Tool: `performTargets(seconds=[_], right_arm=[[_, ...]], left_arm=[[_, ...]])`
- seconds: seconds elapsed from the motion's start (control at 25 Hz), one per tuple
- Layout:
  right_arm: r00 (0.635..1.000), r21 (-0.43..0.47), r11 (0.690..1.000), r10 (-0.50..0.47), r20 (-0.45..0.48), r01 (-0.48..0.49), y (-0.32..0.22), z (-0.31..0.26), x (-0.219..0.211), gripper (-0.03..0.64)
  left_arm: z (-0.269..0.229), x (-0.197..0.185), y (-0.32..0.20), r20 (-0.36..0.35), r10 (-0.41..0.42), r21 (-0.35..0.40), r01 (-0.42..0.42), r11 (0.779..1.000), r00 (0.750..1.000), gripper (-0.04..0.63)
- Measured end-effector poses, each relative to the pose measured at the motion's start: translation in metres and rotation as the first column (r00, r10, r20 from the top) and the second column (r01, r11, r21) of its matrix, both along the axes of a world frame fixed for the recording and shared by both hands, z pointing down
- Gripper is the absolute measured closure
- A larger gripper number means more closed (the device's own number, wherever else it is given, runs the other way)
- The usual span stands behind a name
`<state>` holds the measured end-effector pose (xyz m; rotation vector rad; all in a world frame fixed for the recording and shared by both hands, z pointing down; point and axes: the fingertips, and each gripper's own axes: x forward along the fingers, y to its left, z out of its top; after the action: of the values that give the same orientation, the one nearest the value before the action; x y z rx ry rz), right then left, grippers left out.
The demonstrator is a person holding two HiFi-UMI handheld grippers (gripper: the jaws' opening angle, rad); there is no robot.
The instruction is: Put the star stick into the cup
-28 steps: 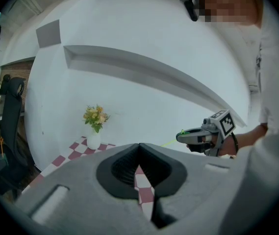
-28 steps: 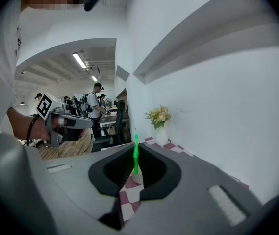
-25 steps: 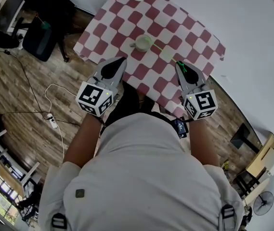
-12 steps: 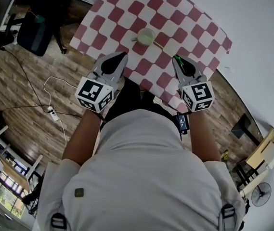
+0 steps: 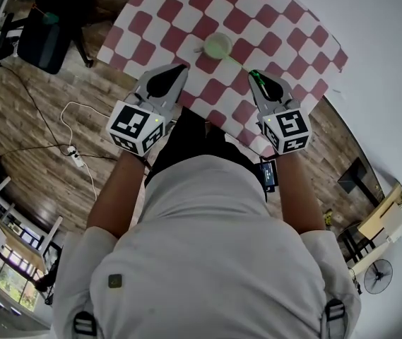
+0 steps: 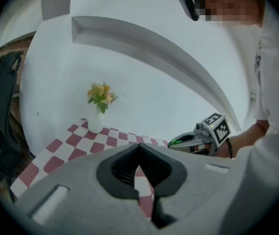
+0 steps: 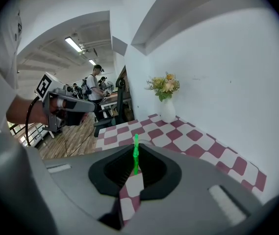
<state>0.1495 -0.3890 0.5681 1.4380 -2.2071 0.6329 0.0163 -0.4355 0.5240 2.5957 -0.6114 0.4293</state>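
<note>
Over the table's (image 5: 271, 20) near edge, we pinch the star stick (image 7: 136, 153) in our right gripper (image 5: 261, 83), aimed ahead-left at the cup (image 5: 217, 45); left gripper (image 5: 174, 75) closed, empty.

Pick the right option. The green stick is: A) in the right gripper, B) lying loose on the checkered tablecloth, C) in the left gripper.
A: the right gripper has its jaws shut on the green stick, while the left gripper is shut on nothing.
</note>
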Motion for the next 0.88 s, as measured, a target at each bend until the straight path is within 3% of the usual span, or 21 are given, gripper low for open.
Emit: performTargets(seconds=[0.88], right_arm=[[1.0,-0.049,0.999,0.018,-0.025,-0.019,0.0,0.02,-0.007,0.554]], left_arm=[[0.011,0.004,0.004,-0.002,-0.003,-0.039,0.003,0.999,1.0,0.591]])
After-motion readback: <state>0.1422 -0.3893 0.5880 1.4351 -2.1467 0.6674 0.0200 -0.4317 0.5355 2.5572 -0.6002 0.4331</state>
